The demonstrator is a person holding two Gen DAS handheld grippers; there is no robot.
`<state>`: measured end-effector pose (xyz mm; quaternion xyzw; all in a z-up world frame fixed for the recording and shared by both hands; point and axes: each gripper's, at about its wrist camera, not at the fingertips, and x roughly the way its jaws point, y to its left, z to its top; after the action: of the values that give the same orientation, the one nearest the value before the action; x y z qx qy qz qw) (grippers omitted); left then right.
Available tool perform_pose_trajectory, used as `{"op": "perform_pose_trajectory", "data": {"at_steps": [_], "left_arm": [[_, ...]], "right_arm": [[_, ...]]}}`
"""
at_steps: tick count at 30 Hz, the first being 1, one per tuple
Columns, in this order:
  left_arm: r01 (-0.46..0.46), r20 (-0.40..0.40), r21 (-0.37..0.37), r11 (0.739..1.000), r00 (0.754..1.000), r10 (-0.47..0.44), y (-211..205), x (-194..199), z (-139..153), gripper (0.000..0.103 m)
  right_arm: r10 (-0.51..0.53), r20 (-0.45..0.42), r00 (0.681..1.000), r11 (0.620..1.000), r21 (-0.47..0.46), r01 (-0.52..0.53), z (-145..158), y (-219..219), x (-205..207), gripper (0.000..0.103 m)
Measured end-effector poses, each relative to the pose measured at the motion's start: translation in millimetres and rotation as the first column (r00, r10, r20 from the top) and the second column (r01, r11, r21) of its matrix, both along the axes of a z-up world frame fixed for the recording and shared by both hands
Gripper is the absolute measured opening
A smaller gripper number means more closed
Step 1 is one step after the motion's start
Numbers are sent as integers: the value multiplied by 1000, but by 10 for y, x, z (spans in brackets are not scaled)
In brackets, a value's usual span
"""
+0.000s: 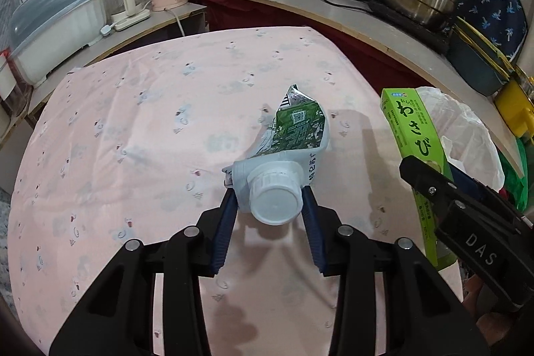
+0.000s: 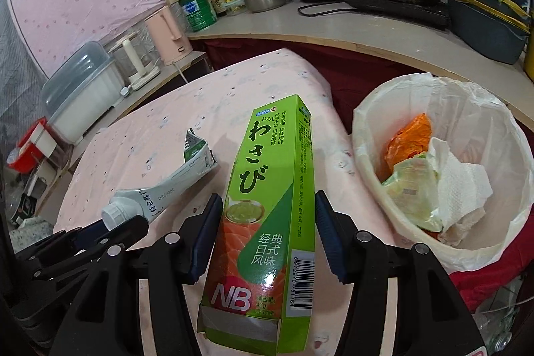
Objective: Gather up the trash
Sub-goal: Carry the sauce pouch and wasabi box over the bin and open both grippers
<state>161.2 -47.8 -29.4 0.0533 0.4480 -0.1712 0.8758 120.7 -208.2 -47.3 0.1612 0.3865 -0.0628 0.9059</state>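
**Here, each gripper holds one piece of trash**

The left gripper (image 1: 269,199) squeezes a squashed milk carton (image 1: 293,135) at its white cap end, left of the trash bin (image 2: 367,135). The right gripper (image 2: 267,206) clamps a green wasabi box (image 2: 277,175) just beside the bin. Inside the bin lie an orange wrapper (image 2: 409,139) and a paper towel (image 2: 457,179).
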Motion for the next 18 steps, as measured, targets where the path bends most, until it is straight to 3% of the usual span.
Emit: {"op": "perform_pose_trajectory", "data": {"at_steps": [18], "left_arm": [[195, 89, -4, 981, 977, -194, -1247, -233, 353, 34]], "right_arm": [[-197, 59, 979, 980, 24, 196, 176, -1205, -416, 54]]}}
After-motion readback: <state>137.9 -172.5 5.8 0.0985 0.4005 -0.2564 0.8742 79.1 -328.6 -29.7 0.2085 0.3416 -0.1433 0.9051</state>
